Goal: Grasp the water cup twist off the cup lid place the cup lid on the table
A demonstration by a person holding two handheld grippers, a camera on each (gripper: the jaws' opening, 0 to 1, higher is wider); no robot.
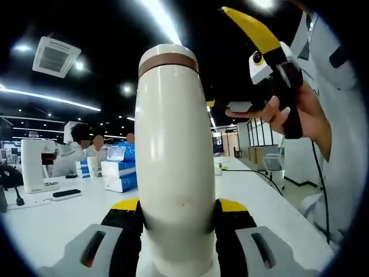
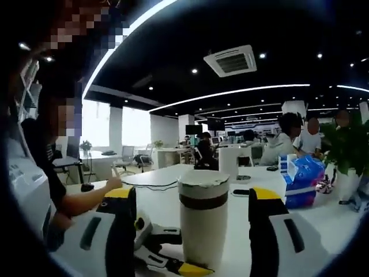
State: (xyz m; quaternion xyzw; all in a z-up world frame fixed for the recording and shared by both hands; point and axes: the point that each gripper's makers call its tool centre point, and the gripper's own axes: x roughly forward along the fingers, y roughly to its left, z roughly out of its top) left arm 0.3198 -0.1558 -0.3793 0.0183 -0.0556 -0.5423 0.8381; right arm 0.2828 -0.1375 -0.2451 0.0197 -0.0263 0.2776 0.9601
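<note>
1. The left gripper [image 1: 177, 222] is clamping the water cup [image 1: 174, 167] low on its body, with the black and yellow jaws pressing on both sides, so it's gripping the cup firmly.
2. The cup is standing upright on the white counter [image 1: 52, 222], and its lid [image 1: 168, 57] is sitting on top with a brown band just under it. The lid isn't off yet.
3. In the right gripper view, the cup [image 2: 203, 222] is sitting between the jaws of the right gripper [image 2: 196, 222], but the jaws are spread wide and standing apart from it on both sides, so that gripper is open and holding nothing.
4. In the left gripper view, the right gripper [image 1: 253, 40] is hanging up at the top right, well apart from the lid, with a hand [image 1: 291, 112] wrapped around it.
5. Some blue and white boxes [image 1: 120, 170] are sitting further back on the counter, and a white machine [image 1: 36, 164] is standing off to the left.
6. A green plant [image 2: 346, 147] is poking in at the right edge of the right gripper view.
</note>
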